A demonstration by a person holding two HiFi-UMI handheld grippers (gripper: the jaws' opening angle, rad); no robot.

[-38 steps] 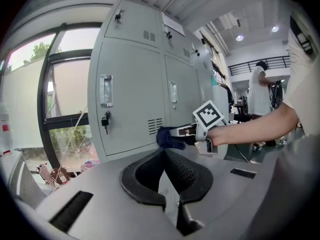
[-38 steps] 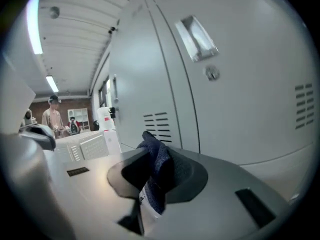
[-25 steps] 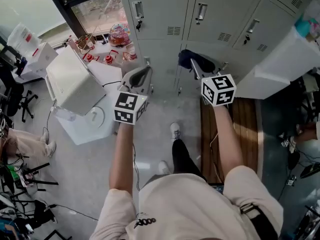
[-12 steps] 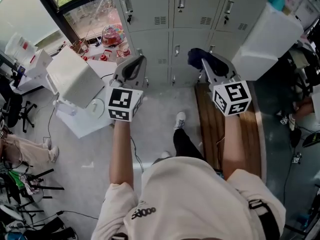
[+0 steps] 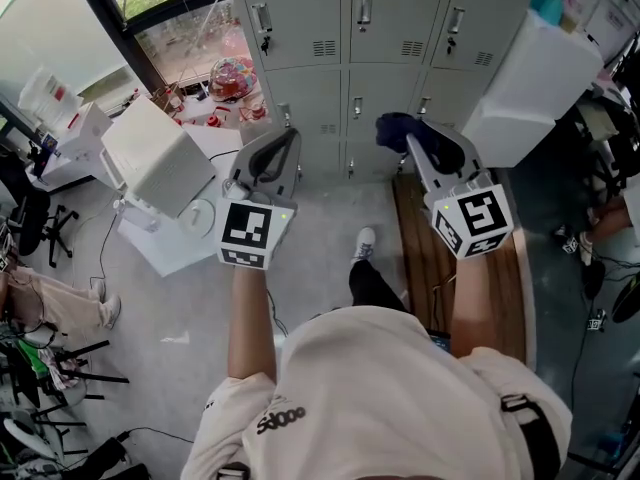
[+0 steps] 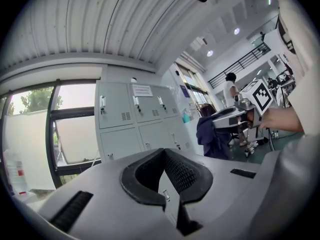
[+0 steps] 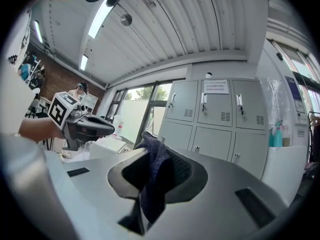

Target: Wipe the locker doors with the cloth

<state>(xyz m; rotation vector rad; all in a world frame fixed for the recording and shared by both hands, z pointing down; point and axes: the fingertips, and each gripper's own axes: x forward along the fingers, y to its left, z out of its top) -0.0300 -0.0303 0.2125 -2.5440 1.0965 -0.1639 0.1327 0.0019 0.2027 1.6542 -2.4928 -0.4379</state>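
Grey locker doors [image 5: 350, 58] stand in rows straight ahead, also in the left gripper view [image 6: 135, 119] and the right gripper view [image 7: 215, 119]. My right gripper [image 5: 412, 140] is shut on a dark blue cloth [image 5: 395, 128], which hangs bunched between its jaws [image 7: 154, 181]. The cloth is held in the air, short of the doors and not touching them. My left gripper [image 5: 287, 136] is shut with nothing in it [image 6: 162, 152] and is level with the right one, also clear of the lockers. Each gripper shows in the other's view: the right [image 6: 227, 119], the left [image 7: 92, 126].
A white boxy appliance [image 5: 155, 163] sits on a low stand at the left, near a window [image 5: 190, 28] and a jar of coloured sweets [image 5: 228, 73]. A tall white cabinet [image 5: 530, 88] juts out at the right. Wooden boards [image 5: 430, 258] lie on the floor below my right arm.
More of the locker wall now shows than a second ago. Both grippers have drawn back a little from the doors and the right has drifted rightward. The cloth stays gripped.
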